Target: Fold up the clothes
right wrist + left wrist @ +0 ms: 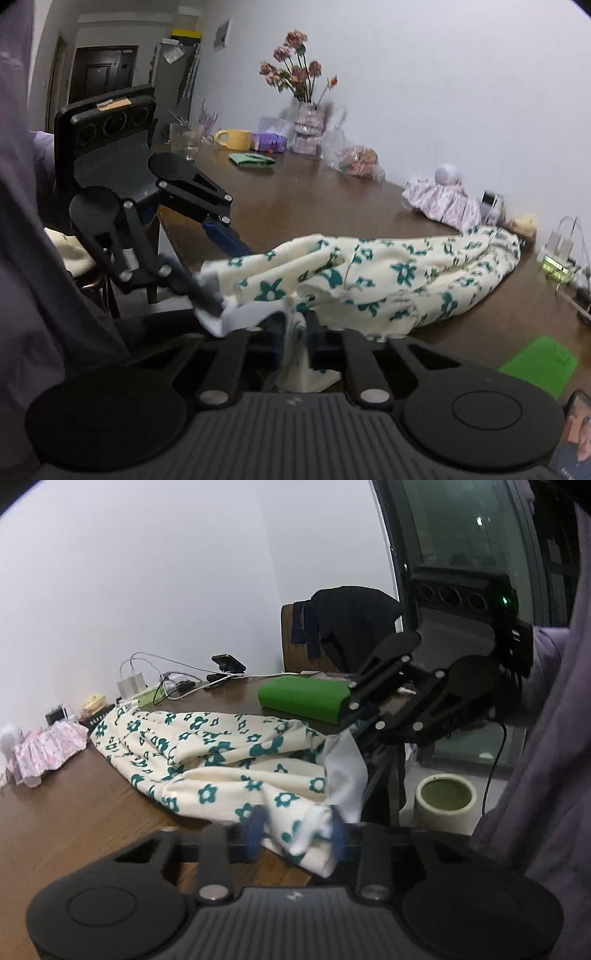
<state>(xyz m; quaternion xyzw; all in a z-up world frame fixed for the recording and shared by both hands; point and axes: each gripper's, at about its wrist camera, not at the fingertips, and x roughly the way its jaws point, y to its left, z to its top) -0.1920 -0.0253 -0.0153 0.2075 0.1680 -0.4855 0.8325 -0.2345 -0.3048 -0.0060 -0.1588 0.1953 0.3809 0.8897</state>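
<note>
Cloth first: a cream garment with teal flowers (221, 760) lies bunched and rumpled along the near edge of the brown desk (74, 812), nothing like flat, so the folding looks barely begun. Both tools are on it now! The left tool (295, 834) has its blue pads clamped on the near hem, white lining showing between them. The right tool (295, 343) is pinched tight on another bit of that same edge, fabric squeezed in the narrow gap. Judging from this, the grips are done and the spreading and every fold are left. Behind the garment sit a green case (306, 699), chargers with white cables (155, 672) and a pink frilly cloth (51, 746) against the wall. What kind of garment it is stays unclear: sleeves and neckline are buried in the heap, and the near hem is blurred.
</note>
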